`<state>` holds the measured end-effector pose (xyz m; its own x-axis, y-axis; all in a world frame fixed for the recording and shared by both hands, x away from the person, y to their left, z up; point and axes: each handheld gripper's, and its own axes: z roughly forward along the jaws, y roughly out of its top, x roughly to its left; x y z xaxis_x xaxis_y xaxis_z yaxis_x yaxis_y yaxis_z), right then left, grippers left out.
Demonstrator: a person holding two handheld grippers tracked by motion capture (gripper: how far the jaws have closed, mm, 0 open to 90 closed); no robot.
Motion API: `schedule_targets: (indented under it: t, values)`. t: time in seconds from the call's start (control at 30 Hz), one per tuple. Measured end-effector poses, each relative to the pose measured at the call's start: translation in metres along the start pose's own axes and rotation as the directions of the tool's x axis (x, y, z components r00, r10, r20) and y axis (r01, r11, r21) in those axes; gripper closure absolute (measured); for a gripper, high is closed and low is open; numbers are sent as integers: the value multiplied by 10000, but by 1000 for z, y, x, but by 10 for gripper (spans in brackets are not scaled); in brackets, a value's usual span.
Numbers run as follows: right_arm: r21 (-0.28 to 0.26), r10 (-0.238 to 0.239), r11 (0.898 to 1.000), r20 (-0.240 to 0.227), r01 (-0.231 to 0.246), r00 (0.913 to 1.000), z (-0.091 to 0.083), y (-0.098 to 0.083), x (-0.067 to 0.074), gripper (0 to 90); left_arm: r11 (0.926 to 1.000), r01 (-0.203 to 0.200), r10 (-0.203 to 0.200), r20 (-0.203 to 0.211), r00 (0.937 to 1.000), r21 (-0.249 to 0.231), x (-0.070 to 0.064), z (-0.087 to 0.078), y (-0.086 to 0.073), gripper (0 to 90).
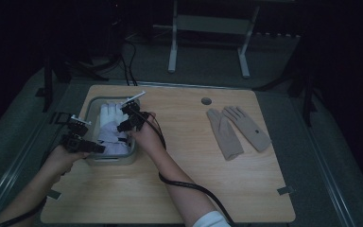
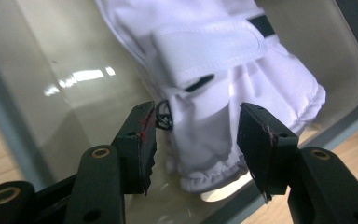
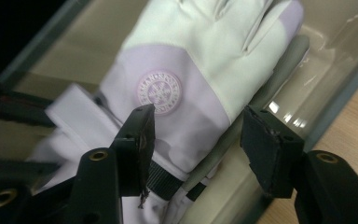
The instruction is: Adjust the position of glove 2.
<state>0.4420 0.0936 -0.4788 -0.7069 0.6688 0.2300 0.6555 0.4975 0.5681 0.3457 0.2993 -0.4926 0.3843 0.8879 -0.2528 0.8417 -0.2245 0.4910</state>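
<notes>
White ski gloves (image 1: 112,128) are lying inside the grey plastic bin (image 1: 90,109) at the left of the high view, one stacked across the other, presumably so the pair is kept together; the beige gloves (image 1: 236,130) are resting well apart at the right of the wooden table (image 1: 189,189). In the left gripper view the gathered cuff (image 2: 223,158) is sitting low and central between the two black jaws, which are standing apart without pressing on the fabric, so the left gripper (image 2: 196,140) is gripping nothing. In the right gripper view the round snowflake badge (image 3: 158,92) is showing at centre, and the right gripper (image 3: 196,135) is likewise hanging with jaws spread, the glove's lilac band below them, apparently untouched. In the high view the left gripper (image 1: 78,137) is reaching in from the bin's near left corner, while the right gripper (image 1: 131,116) is angling over its right rim, both forearms rising from the bottom edge.
</notes>
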Motion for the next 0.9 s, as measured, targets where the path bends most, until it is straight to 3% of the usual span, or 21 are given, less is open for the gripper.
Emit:
schedule_targets:
  t: [0.07,0.17,0.3,0.4,0.57,0.9]
  values:
    - [-171,0,9999,-115,-2,9999,-7,-1,-2,403,9995,-32,34,61,10000,-325,2,-6,-2,463]
    - [-383,-215,9991,-258,205,9994,-15,-3,-5,293,9971,-164,148,-228,9996,-741,1,-16,-4,461]
    - [-466,-534,9976,-428,514,9977,-25,-7,-7,209,9907,-274,293,126,9995,-1332,-3,-27,-7,461]
    - [-567,-604,9967,-552,572,9967,-32,-10,-9,203,9861,-453,475,105,9988,-1598,-12,-31,-7,465]
    - [-659,-815,9948,-493,782,9954,-44,-16,-12,201,9796,-630,735,482,9961,-1910,-26,-30,-6,473]
    - [-786,-1026,9920,-473,987,9936,-65,-37,-28,189,9695,-1080,1331,1023,9858,-2202,-55,-13,1,476]
